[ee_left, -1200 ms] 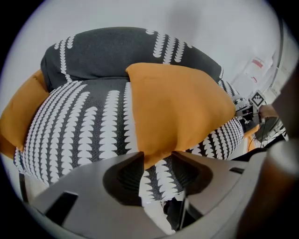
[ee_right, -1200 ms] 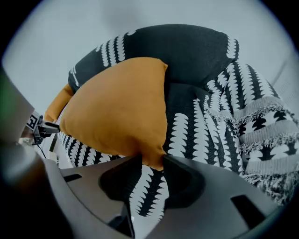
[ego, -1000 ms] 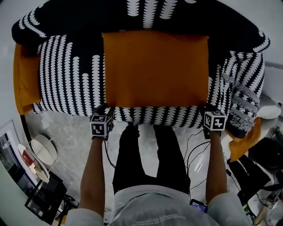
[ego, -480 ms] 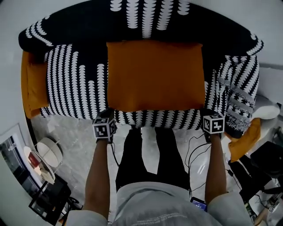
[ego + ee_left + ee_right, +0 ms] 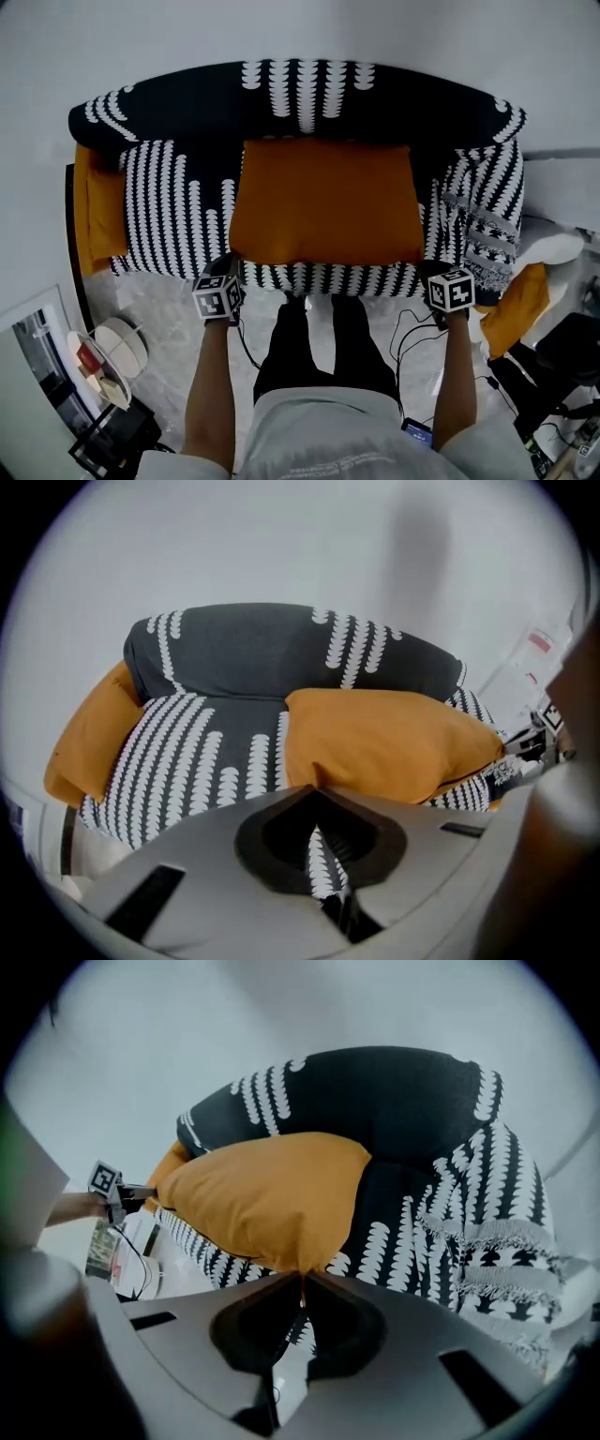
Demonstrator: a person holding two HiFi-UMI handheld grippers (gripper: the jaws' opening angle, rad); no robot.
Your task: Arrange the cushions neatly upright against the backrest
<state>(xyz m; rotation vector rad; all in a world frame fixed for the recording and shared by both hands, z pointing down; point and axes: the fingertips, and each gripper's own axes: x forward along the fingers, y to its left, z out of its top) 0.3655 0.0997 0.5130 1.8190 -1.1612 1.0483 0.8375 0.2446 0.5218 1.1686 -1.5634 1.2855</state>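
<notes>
Now, in the head view, both of my jaw pairs have just been closing. A second ago they stood wide at the front corners of the orange cushion, which lay flat. My left gripper now pinches its lower-left corner and my right gripper its lower-right corner. The cushion sits mid-frame on the sofa, its far edge toward the backrest, and its front edge has come up off the seat since then. A second orange cushion is at the left end of the sofa and a patterned cushion at the right end, both untouched.

In the left gripper view, my jaws are all but together, with the cushion's corner nipped at their tips. The cushion runs off to the right of the frame, raised above the striped seat.

In the right gripper view it is the same: the tips are nearly closed on a tuck of orange cloth, and the cushion slopes away to the upper left.

So I judge the grasp made and the tilt begun. What is left is to swing the cushion upright against the backrest.
</notes>
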